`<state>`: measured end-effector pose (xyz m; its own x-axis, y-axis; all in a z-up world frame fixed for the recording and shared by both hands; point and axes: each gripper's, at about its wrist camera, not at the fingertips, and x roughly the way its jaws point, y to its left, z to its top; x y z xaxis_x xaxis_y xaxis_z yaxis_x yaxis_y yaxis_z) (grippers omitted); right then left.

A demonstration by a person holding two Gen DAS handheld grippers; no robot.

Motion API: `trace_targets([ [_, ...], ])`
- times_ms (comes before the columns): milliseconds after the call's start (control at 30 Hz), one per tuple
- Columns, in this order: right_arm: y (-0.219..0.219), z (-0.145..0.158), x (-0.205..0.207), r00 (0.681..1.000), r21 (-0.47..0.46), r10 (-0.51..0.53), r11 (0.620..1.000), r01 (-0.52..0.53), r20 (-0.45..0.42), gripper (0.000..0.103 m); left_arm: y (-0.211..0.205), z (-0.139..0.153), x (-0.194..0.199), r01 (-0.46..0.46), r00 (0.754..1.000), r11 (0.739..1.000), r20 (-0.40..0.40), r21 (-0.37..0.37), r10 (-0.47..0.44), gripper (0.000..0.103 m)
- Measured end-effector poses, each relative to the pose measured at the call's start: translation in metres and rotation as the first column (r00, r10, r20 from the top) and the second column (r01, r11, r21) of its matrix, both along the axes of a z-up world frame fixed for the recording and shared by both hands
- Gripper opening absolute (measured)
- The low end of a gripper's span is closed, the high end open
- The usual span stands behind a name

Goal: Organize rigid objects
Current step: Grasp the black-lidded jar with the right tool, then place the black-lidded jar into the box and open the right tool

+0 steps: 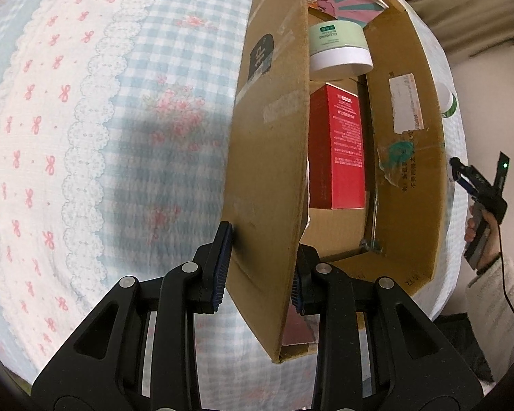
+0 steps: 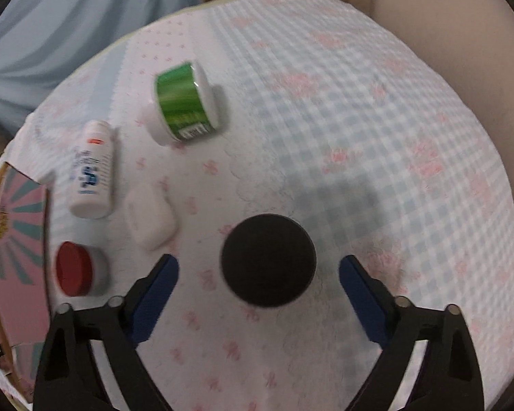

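Note:
My left gripper point(image 1: 258, 269) is shut on the near flap of a cardboard box point(image 1: 274, 157), one finger on each side of the flap. Inside the box lie a red carton point(image 1: 342, 147) and a pale green jar with a white lid point(image 1: 339, 46). My right gripper point(image 2: 258, 274) is open, its fingers on either side of a round black object point(image 2: 269, 260) on the bedspread, not touching it. Farther left lie a green jar point(image 2: 185, 102), a white bottle point(image 2: 90, 169), a small white case point(image 2: 149, 217) and a red-lidded jar point(image 2: 77, 269).
The checked blue and pink bedspread point(image 1: 102, 137) covers the surface. A pink and teal striped box flap point(image 2: 13, 239) shows at the right wrist view's left edge. The right gripper and the person's hand point(image 1: 479, 205) show beyond the box. Curtains hang behind the bed.

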<state>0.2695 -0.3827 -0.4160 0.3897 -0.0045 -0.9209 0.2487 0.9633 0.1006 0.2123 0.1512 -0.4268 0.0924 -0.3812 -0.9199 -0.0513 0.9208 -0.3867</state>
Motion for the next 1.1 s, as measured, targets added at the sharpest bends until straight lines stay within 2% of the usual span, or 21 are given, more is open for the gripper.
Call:
trace_targets([
  [100,-0.002,-0.012,0.003,1.000,0.005,-0.012,1.000,0.012,-0.005,0.075,0.000,0.000,0.000,-0.003,1.000,1.000,-0.001,0.000,0.003,0.026],
  [200,-0.005,-0.016,0.003,0.999,0.012,-0.039,0.999,0.038,0.015,0.071,-0.001,0.000,0.000,-0.001,1.000,1.000,-0.001,0.001,0.001,0.026],
  [267,-0.007,-0.017,0.003,0.998,0.025,-0.054,0.998,0.053,0.027,0.062,0.000,0.000,0.000,-0.002,1.000,1.000,0.000,0.001,0.002,0.026],
  [300,-0.007,-0.018,0.003,0.998,0.024,-0.057,0.998,0.056,0.022,0.054,0.000,0.000,0.000,-0.003,1.000,1.000,0.001,0.000,0.003,0.026],
  [367,-0.007,-0.021,0.006,0.998,0.010,-0.065,0.998,0.065,0.008,0.054,-0.001,0.001,0.000,-0.004,1.000,1.000,0.001,-0.002,0.004,0.026],
  [733,-0.016,-0.016,0.009,0.997,0.074,-0.073,0.995,0.072,-0.002,0.053,0.005,0.000,-0.003,-0.020,1.000,1.000,0.010,-0.012,0.020,0.026],
  [900,-0.005,0.006,0.003,0.998,0.116,-0.048,0.992,0.042,0.050,0.053,0.007,0.000,-0.007,-0.013,1.000,1.000,0.024,-0.014,0.014,0.026],
  [1100,0.029,0.060,0.001,0.992,0.175,0.009,0.984,-0.032,0.127,0.053,0.005,0.000,-0.008,-0.008,1.000,1.000,0.023,-0.008,0.008,0.026],
])
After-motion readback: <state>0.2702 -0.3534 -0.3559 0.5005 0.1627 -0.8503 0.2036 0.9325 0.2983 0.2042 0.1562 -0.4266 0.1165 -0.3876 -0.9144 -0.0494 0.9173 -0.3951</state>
